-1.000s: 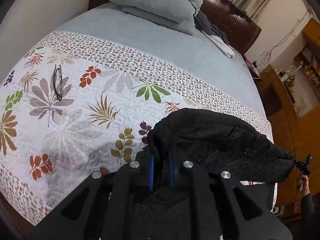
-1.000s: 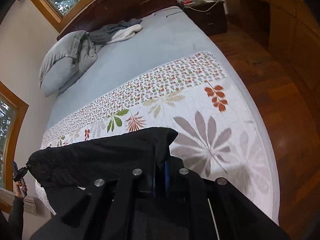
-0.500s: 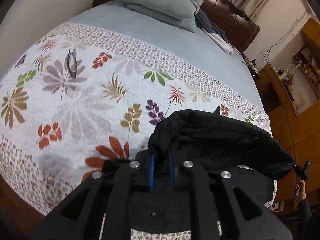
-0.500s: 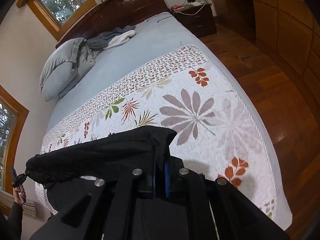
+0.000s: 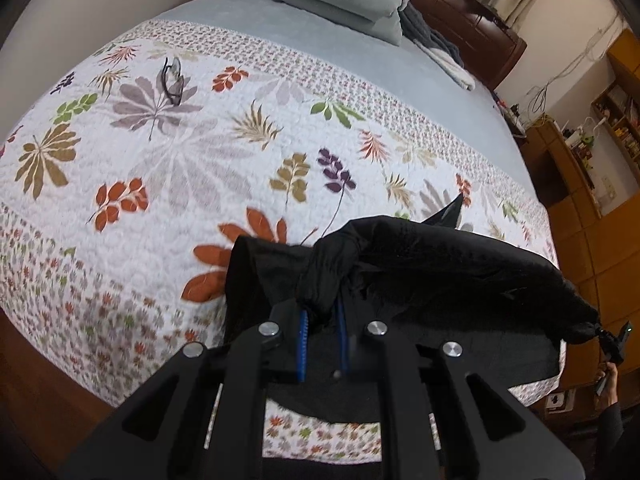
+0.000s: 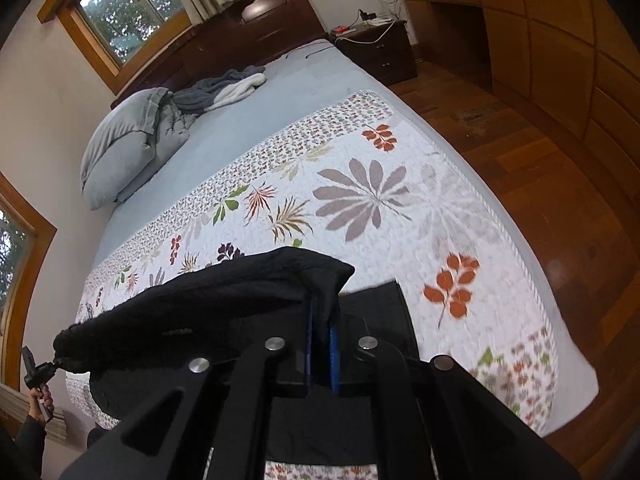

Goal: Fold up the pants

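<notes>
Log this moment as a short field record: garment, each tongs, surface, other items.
garment: black pants, top edge lifted and stretched between both tongs, lower part on the quilt
left tongs: shut on pants
right tongs: shut on pants
surface: leaf-print quilt on the bed
other items: eyeglasses on quilt; grey pillows at headboard

Right gripper (image 6: 320,344) fingers clamp black pants (image 6: 208,304) edge — cloth spans above floral quilt (image 6: 400,208).
</notes>
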`<action>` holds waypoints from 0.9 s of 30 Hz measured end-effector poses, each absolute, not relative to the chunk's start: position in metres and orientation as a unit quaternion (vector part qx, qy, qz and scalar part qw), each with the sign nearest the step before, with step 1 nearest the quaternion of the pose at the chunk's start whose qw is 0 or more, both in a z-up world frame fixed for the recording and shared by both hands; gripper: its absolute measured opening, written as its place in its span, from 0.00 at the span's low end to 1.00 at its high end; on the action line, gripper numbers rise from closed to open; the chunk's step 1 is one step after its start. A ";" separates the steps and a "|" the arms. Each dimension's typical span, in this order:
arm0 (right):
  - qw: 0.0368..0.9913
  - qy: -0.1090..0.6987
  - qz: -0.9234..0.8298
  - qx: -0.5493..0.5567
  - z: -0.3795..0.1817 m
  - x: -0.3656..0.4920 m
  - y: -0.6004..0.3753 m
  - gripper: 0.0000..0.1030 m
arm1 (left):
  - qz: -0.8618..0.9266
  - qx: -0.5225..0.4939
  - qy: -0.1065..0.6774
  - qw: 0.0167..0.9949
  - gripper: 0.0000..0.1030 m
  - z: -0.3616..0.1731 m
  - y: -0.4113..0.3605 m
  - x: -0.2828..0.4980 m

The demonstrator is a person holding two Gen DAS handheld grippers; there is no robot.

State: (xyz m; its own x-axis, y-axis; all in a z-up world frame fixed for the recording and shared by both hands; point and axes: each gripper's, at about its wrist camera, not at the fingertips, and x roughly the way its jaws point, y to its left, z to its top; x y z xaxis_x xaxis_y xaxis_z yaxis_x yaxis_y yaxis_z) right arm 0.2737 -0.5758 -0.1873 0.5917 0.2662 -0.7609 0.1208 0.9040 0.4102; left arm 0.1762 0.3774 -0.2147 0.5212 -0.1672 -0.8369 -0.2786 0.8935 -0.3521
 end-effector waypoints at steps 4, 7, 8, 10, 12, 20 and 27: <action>0.863 0.451 0.033 0.225 -0.197 0.250 -0.574 0.06 | 0.031 -0.228 0.493 0.839 0.10 -0.224 0.375 0.162; 0.861 0.452 0.029 0.231 -0.204 0.236 -0.572 0.06 | 0.030 -0.219 0.500 0.837 0.12 -0.230 0.371 0.154; 0.860 0.453 0.029 0.232 -0.206 0.232 -0.571 0.07 | 0.029 -0.217 0.502 0.837 0.12 -0.232 0.370 0.152; 0.857 0.458 0.029 0.234 -0.213 0.224 -0.568 0.07 | 0.026 -0.206 0.511 0.834 0.13 -0.239 0.365 0.148; 0.855 0.461 0.026 0.235 -0.219 0.216 -0.565 0.08 | 0.028 -0.199 0.518 0.831 0.13 -0.245 0.360 0.144; 0.847 0.468 0.005 0.251 -0.236 0.190 -0.564 0.20 | 0.050 -0.193 0.536 0.820 0.17 -0.263 0.360 0.131; 0.823 0.470 0.001 0.320 -0.258 0.160 -0.572 0.58 | 0.129 -0.152 0.568 0.798 0.19 -0.276 0.374 0.109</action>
